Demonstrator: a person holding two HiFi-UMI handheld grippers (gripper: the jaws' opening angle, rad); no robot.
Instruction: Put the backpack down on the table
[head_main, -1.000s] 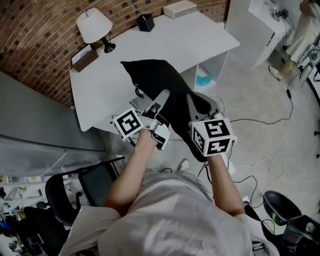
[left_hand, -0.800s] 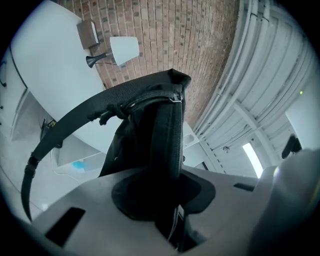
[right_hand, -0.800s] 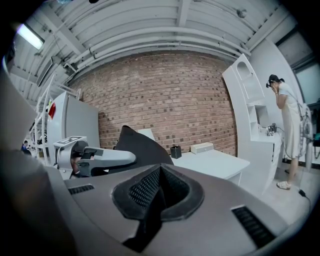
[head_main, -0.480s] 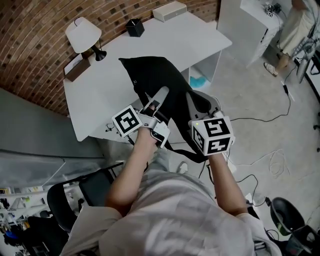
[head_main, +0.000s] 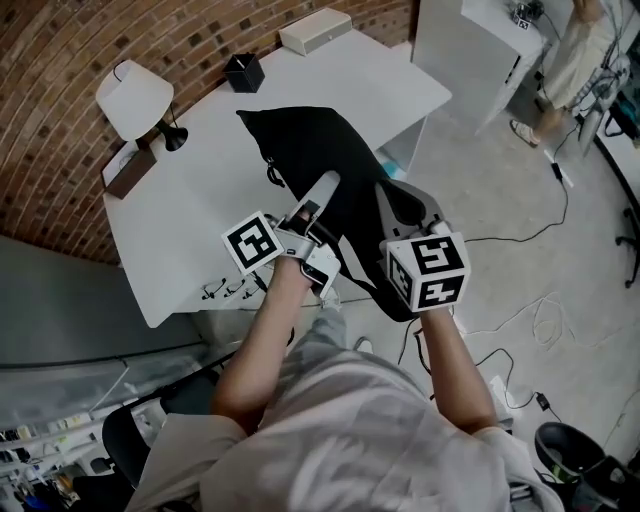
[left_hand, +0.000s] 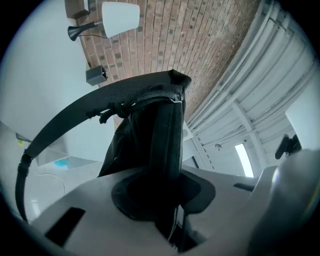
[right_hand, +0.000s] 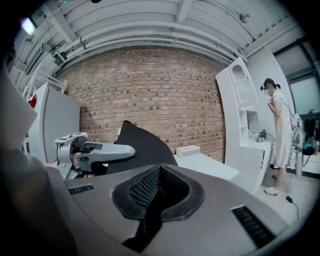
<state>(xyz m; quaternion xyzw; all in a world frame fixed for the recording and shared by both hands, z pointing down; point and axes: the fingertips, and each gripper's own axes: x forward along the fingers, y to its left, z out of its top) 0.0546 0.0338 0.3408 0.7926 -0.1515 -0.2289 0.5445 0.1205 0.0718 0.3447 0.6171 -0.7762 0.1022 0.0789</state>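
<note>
Over the near table (head_main: 180, 235) edge, the backpack (head_main: 310, 150) is held clamped by the left gripper (head_main: 322, 190) and right gripper (head_main: 408, 207), partly overhanging the floor, so a slide-off could be caused by early release.

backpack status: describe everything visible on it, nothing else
The backpack is black, soft fabric, slumped into a pointed shape, with a zip seam and a shoulder strap looping free. It hangs over the white table's near edge, not laid flat. The left gripper and right gripper each pinch its fabric; table contact is unclear.
</note>
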